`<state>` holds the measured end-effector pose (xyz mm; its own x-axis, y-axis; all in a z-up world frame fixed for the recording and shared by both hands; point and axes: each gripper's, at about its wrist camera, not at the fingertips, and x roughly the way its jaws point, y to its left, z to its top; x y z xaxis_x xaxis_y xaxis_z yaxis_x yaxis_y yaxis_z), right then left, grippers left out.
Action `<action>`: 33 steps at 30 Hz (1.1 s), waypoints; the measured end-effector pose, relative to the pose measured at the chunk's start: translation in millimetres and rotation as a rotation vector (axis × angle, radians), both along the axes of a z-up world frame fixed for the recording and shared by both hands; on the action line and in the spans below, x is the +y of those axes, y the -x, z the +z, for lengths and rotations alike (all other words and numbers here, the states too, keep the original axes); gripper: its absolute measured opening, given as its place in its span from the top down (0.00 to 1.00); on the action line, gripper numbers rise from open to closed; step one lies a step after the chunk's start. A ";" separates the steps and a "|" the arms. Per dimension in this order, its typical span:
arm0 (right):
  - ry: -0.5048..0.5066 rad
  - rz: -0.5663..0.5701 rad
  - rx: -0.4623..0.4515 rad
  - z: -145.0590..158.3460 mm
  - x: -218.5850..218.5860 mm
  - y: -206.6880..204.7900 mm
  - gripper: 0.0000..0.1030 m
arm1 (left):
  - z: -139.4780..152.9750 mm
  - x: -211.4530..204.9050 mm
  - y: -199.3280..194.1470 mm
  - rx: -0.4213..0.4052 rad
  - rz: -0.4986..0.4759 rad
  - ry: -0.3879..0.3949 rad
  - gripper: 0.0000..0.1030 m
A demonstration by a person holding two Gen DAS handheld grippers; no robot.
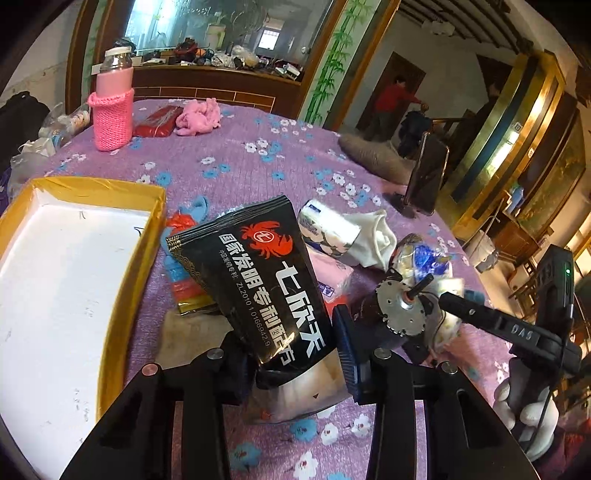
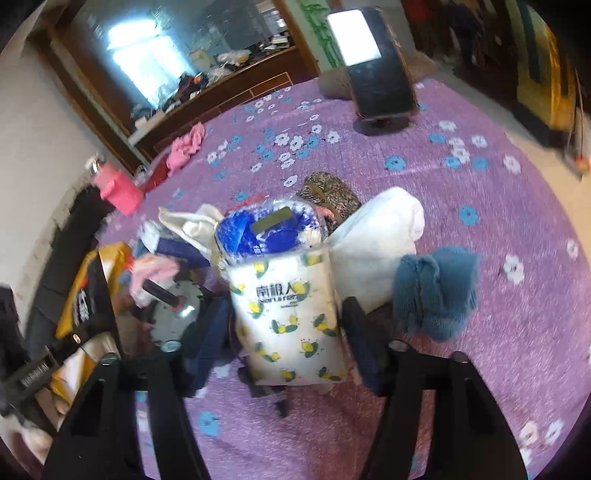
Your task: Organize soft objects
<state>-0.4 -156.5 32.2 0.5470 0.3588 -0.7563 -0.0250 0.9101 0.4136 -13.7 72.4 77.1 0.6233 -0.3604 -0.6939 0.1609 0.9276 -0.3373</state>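
Left gripper (image 1: 295,373) clamped on black pouch (image 1: 255,280), yellow box (image 1: 110,280) empty alongside; right gripper (image 2: 291,336) pinching lemon-print pack (image 2: 288,317); socks and packets heaped just ahead; sorting barely begun.

A purple floral bedspread (image 1: 229,162) spreads ahead of the jaws in both views. Far ahead and to the left of the left jaws, a bottle in a pink knitted sleeve (image 1: 110,107) stands upright. Ahead and to the right of them, a dark phone (image 1: 426,173) leans on a small stand; from the right wrist it sits straight ahead, far beyond the jaws, screen lit. A large wood-framed mirror (image 1: 221,33) backs the bed. Beyond a doorway, a person in a red top (image 1: 391,99) stands.
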 end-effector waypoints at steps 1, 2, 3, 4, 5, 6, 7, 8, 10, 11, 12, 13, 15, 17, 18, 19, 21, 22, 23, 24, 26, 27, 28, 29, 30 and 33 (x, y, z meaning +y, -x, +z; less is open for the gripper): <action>-0.025 -0.011 0.004 0.2 -3.0 0.1 0.34 | 0.9 1.1 1.4 -0.002 0.001 0.001 0.64; -0.034 -0.023 0.008 0.3 -4.7 -0.1 0.34 | 1.4 2.3 2.0 -0.002 0.000 0.002 0.64; -0.028 -0.030 0.011 0.1 -4.7 -0.5 0.34 | 1.2 3.0 2.8 0.000 0.000 0.004 0.64; -0.013 -0.039 0.017 -0.9 -4.1 -1.8 0.34 | 0.2 3.8 4.2 0.001 -0.001 0.006 0.64; -0.008 -0.043 0.021 -2.1 -4.0 -2.9 0.34 | -0.1 3.1 5.4 0.003 -0.002 0.007 0.64; -0.013 -0.046 0.026 -3.9 -4.1 -4.4 0.34 | -0.5 2.9 6.0 0.006 -0.002 0.008 0.64; -0.020 -0.049 0.031 -5.5 -4.5 -6.1 0.34 | -1.3 2.6 6.7 0.009 -0.004 0.011 0.64; -0.018 -0.059 0.039 -7.0 -4.3 -8.4 0.34 | -1.7 2.2 7.5 0.011 -0.003 0.013 0.64; -0.025 -0.078 0.045 -8.1 -7.6 -10.1 0.34 | -2.4 0.8 6.3 0.015 -0.003 0.013 0.64; -0.058 -0.081 0.041 -8.1 -10.4 -10.1 0.34 | -2.3 0.7 5.9 0.017 -0.003 0.015 0.64; -0.108 -0.084 0.039 -8.1 -14.2 -10.1 0.34 | -2.1 1.2 6.2 0.018 -0.004 0.018 0.64; -0.164 -0.103 0.035 -8.0 -20.3 -8.8 0.34 | -1.7 1.5 6.3 0.017 -0.004 0.019 0.64; -0.211 -0.147 0.021 -6.2 -29.5 -4.1 0.34 | -0.6 1.7 5.9 0.013 -0.006 0.018 0.64; -0.123 -0.158 -0.003 0.5 -26.9 -1.6 0.34 | -0.9 2.1 6.3 0.011 -0.006 0.018 0.64; -0.035 -0.151 -0.009 4.0 -20.3 -2.3 0.34 | -1.5 1.9 6.2 0.012 -0.007 0.018 0.64; 0.074 -0.145 -0.014 7.1 -9.8 -2.9 0.34 | -2.4 1.6 6.0 0.014 -0.007 0.018 0.64; 0.172 -0.118 -0.022 8.1 4.9 -2.8 0.34 | -4.5 1.0 6.9 0.020 -0.010 0.021 0.64; 0.225 -0.092 -0.023 7.6 17.6 -2.5 0.34 | -5.1 0.9 7.0 0.021 -0.010 0.021 0.64; 0.270 -0.072 -0.016 5.5 27.8 -2.3 0.34 | -5.9 0.9 7.5 0.022 -0.009 0.024 0.64; 0.299 -0.057 -0.010 2.7 34.2 -2.2 0.34 | -6.5 1.3 7.6 0.024 -0.008 0.027 0.64; 0.353 -0.030 -0.012 -3.7 48.3 0.5 0.34 | -7.6 2.3 7.6 0.029 -0.007 0.030 0.64; 0.352 -0.038 -0.019 -4.2 46.0 1.0 0.34 | -7.8 3.0 7.8 0.030 -0.004 0.030 0.64; 0.298 -0.061 -0.026 -2.9 39.1 2.2 0.34 | -7.7 4.0 8.1 0.030 -0.003 0.031 0.64; 0.247 -0.077 -0.028 -0.8 32.1 5.1 0.34 | -7.3 5.7 8.8 0.029 -0.002 0.032 0.64; 0.194 -0.095 -0.029 -0.2 23.0 5.5 0.34 | -6.9 7.1 9.2 0.028 -0.001 0.033 0.64; 0.167 -0.130 0.000 -4.2 6.8 1.8 0.34 | -6.6 10.8 10.8 0.023 0.002 0.032 0.64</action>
